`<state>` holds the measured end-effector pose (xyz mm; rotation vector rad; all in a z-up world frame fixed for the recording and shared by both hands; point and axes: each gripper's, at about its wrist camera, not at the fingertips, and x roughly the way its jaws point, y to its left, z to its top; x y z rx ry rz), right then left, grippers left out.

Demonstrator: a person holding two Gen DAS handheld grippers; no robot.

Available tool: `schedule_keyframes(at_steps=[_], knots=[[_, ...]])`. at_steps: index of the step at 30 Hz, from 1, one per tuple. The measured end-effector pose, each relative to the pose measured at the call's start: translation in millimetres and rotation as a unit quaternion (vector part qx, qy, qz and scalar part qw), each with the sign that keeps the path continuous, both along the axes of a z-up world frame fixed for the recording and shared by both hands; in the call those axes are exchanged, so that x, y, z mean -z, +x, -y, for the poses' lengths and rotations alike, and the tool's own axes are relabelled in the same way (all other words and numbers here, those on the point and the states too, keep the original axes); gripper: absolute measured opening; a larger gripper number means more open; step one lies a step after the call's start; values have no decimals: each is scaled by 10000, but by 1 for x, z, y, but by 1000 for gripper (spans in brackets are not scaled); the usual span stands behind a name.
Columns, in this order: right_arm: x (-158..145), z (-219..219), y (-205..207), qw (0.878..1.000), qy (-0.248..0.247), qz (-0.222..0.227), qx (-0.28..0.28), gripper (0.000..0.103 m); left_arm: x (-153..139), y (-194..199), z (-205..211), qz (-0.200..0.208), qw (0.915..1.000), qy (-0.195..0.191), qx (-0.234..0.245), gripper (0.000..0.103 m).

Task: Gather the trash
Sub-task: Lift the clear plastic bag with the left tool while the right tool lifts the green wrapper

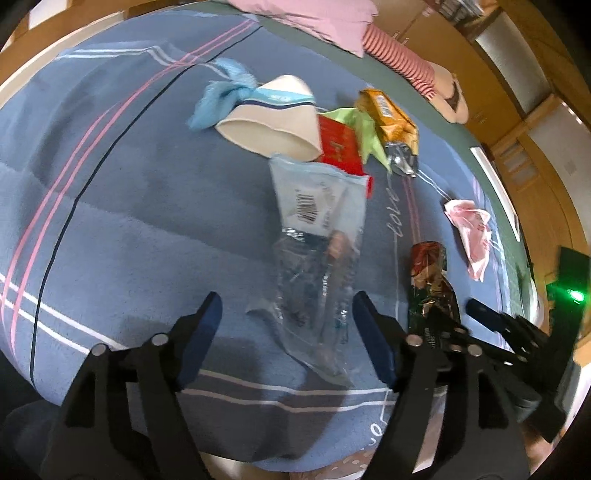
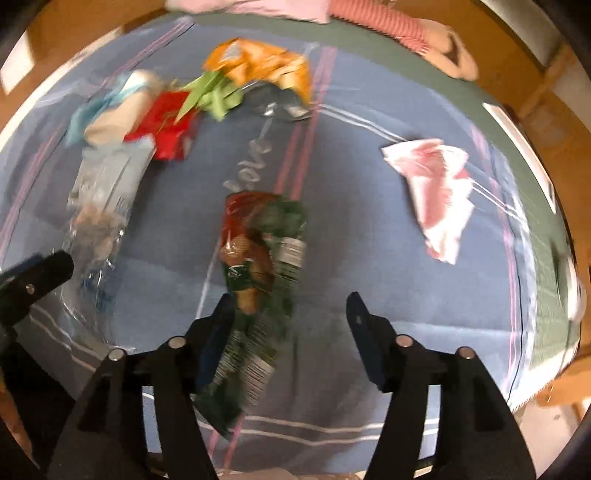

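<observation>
Both claws stood open, gripping nothing — the clear plastic bag [image 1: 317, 266] ran lengthwise between the left gripper [image 1: 288, 314] jaws, the dark snack wrapper [image 2: 258, 266] hugging the right gripper [image 2: 291, 314] near-side finger.

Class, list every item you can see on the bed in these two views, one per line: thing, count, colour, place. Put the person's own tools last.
Bed cover: one, blue with pink and white stripes, under everything.
Clear plastic bag: one, transparent with a barcode label, between the left gripper's fingers.
Dark snack wrapper: one, green and red, between the right gripper's fingers.
Paper cup: one, cream, lying on its side at the far pile.
Blue tissue: one, light blue, beside the cup.
Red packet: one, red, far pile.
Green wrapper: one, lime, far pile.
Orange wrapper: one, orange with silver inside, far pile.
Pink-and-white wrapper: one, lying apart to the right.
Pillow: one, pink, far edge.
Left gripper: one, black, open.
Right gripper: one, black, open.
</observation>
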<state>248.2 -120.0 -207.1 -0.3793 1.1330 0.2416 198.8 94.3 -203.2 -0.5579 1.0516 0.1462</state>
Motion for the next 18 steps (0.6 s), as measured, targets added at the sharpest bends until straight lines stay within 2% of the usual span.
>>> schedule_keyframes(at_steps=[3,6,10,14,18], knots=[[1,3,-4,9999,34,93,29,67,5,1,1,-122,9999,-1,12,80],[12,-4,-11,9997,-157,143,-83,67,8,1,4,-223,9997,27,62,83],[28,-21,-9,9998,-134,28,-124,65,10,2,10,-284,9991,266,173,84],[29,-22,-11,9999,86,-12,-94,42,11,6,16,-303,9980,493,267,84],[24,-21,-16,9999,57,105,-86,36,11,8,19,-320,9967,673,307,84]])
